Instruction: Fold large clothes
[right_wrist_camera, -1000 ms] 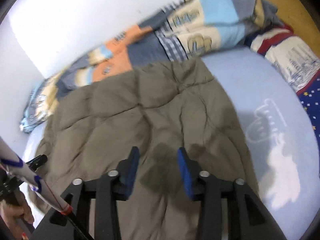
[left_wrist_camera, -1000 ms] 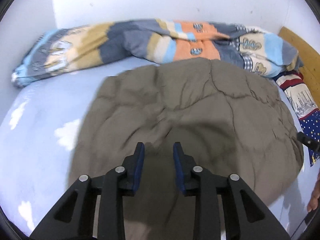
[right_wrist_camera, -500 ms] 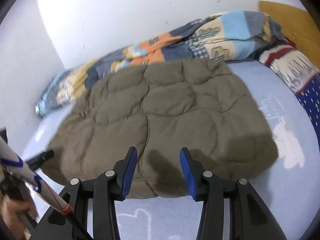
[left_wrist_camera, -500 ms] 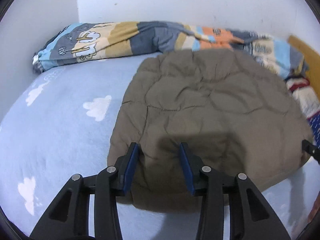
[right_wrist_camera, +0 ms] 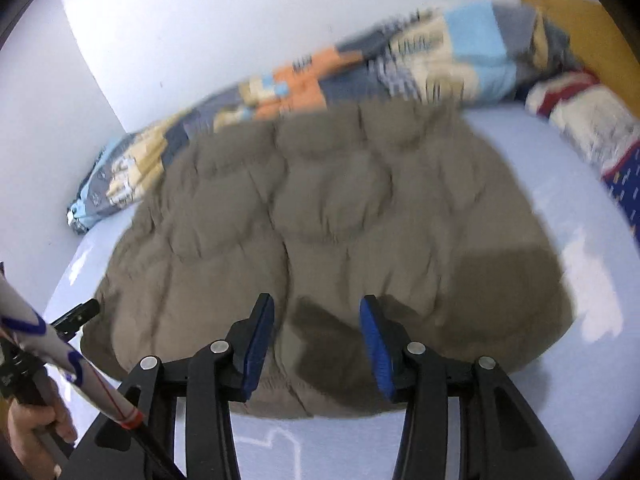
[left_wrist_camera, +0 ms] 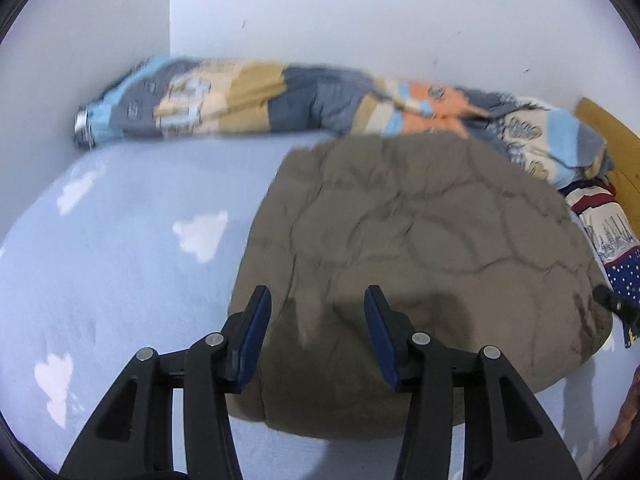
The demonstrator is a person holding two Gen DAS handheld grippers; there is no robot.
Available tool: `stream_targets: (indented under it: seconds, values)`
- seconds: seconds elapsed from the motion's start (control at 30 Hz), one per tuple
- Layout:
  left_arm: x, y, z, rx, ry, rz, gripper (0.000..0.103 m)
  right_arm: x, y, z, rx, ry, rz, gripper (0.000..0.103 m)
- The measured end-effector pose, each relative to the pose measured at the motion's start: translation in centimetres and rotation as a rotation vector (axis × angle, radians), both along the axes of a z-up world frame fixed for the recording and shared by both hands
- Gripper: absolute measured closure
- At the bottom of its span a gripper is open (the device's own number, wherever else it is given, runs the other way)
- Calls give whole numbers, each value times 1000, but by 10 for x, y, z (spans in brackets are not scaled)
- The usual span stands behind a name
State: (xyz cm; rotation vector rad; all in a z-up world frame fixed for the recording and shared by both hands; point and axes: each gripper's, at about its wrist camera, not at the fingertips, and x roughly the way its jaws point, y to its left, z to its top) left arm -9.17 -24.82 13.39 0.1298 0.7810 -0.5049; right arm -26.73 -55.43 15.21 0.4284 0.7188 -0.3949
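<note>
Both cameras have drawn back from the brown quilted garment (left_wrist_camera: pixel 420 280), folded flat on the blue bed (left_wrist_camera: pixel 120 260). Left view: left tongs (left_wrist_camera: pixel 316 320) have just been opening, nothing between them. Right view: right tongs (right_wrist_camera: pixel 316 328) stand apart, empty. Soft, puffy, probably light; its near edge looks easiest to grip.

A: What lies on the bed (right_wrist_camera: pixel 568 148)?

B: A brown quilted jacket (right_wrist_camera: pixel 340 220), folded into a puffy block, spread over the pale blue sheet. Its far edge touches a patchwork blanket (right_wrist_camera: pixel 360 72) bunched along the bed's wall edge.

A: And the right gripper (right_wrist_camera: pixel 316 336)?

B: It is above the jacket's near edge, its blue-padded fingers (right_wrist_camera: pixel 374 344) apart, nothing between them.

A: Anything by the bed's left edge?

B: The left gripper's tip (right_wrist_camera: pixel 78 314), beside the jacket's left edge, and a hand (right_wrist_camera: pixel 34 428) gripping its handle.
</note>
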Motion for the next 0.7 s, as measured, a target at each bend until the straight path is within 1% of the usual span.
stream_targets:
  seconds: [0.03, 0.1, 0.2, 0.27, 0.3, 0.43, 0.47, 0.53, 0.6, 0.63, 0.67, 0.7]
  values:
    - [-2, -4, 2, 11, -15, -16, 56, 5, 3, 6, -15, -18, 27, 54]
    - [-1, -13, 0, 28, -15, -45, 56, 21, 9, 10, -39, -2, 63, 54]
    - [1, -21, -14, 41, 26, -86, 56, 60, 20, 11, -67, 23, 111, 54]
    - [3, -28, -24, 82, 39, -101, 56, 85, 24, 2, -105, 73, 144, 55]
    - [4, -28, -28, 93, 41, -97, 56, 97, 28, -3, -119, 97, 162, 56]
    - [12, -26, -37, 106, 77, -93, 54, 131, 29, -33, -166, 215, 191, 58]
    - [12, -25, -38, 102, 76, -93, 54, 135, 28, -41, -166, 242, 202, 58]
    - [11, -24, -37, 99, 72, -97, 54, 140, 22, -49, -136, 275, 208, 57]
    - [9, -22, -32, 78, 63, -95, 54, 143, 17, -41, -107, 301, 211, 59]
    - [8, -21, -29, 60, 64, -96, 54, 142, 16, -29, -94, 291, 209, 60]
    - [8, -20, -25, 39, 61, -96, 54, 139, 14, -17, -83, 257, 210, 62]
    - [7, -19, -20, 22, 51, -89, 54, 140, 13, -5, -82, 223, 211, 62]
